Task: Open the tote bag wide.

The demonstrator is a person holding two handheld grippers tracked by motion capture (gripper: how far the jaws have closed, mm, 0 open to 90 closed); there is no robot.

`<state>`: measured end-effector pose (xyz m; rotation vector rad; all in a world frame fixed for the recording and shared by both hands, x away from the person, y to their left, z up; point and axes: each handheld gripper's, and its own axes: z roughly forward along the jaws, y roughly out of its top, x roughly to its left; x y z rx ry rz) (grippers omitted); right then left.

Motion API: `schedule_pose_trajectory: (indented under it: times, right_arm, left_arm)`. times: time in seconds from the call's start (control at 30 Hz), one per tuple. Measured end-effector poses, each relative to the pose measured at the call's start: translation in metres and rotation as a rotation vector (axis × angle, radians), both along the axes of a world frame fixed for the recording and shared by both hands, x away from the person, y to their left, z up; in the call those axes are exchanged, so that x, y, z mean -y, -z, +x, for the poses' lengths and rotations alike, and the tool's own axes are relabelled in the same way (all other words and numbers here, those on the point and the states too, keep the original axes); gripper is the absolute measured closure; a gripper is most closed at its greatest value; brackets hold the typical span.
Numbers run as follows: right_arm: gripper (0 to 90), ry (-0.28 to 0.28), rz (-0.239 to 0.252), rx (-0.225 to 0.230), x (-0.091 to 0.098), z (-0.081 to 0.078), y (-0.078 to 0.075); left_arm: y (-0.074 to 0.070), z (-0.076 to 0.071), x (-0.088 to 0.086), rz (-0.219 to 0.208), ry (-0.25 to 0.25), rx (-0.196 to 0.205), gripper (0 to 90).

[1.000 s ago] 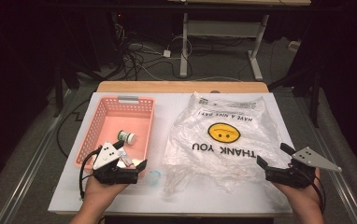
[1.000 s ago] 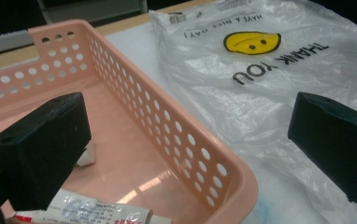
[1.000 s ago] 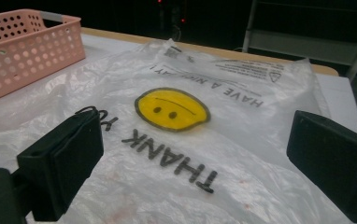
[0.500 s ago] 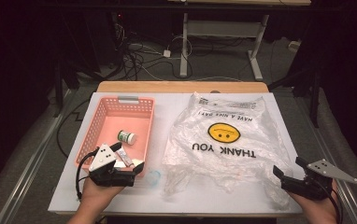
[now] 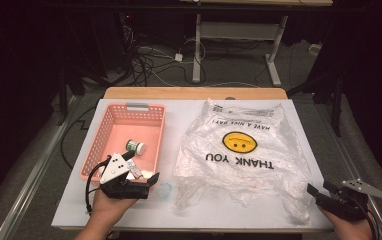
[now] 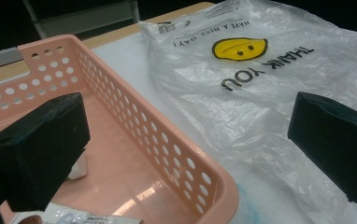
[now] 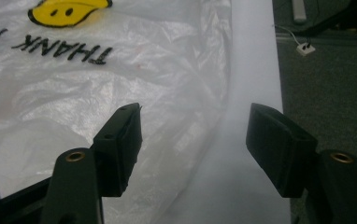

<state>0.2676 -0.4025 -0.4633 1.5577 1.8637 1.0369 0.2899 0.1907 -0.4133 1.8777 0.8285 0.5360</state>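
Since both jaws are wide open, I'd pinch the flimsy, slippery plastic bag edge between the right gripper jaws.

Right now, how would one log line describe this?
left gripper: open, by basket | right gripper: open, at bag edge | bottle: in basket

table brightly lit | surroundings dark | glare on basket floor | jaws blurred

One pink basket beside the left claw, one small jar inside it, one plastic bag between two claws; right claw.
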Motion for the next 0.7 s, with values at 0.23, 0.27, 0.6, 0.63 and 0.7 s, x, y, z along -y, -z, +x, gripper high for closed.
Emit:
schedule_pose_trajectory:
  times: [0.23, 0.27, 0.6, 0.63, 0.7]
  right_arm:
    - [47.2, -0.003, -0.016, -0.053, -0.0049, 0.0049, 0.0071]
    - [48.6, -0.004, -0.016, -0.059, -0.0055, 0.0053, 0.0080]
    - [71.1, -0.023, -0.088, -0.059, -0.0102, 0.0031, 0.0100]
    - [74.8, -0.026, -0.085, -0.061, -0.0101, 0.0031, 0.0099]
    - [82.5, -0.046, -0.057, -0.071, -0.0105, 0.0031, 0.0094]
  left_arm:
    - [-0.0007, 0.0066, 0.0011, -0.018, 0.002, -0.007, 0.0]
    - [-0.0008, 0.0073, 0.0014, -0.019, 0.002, -0.008, 0.0]
    - [-0.0003, 0.0088, 0.0030, -0.014, 0.014, -0.005, 0.0]
    - [0.0000, 0.0087, 0.0036, -0.013, 0.014, -0.005, 0.0]
    - [0.0002, 0.0086, 0.0043, -0.009, 0.018, -0.005, 0.0]
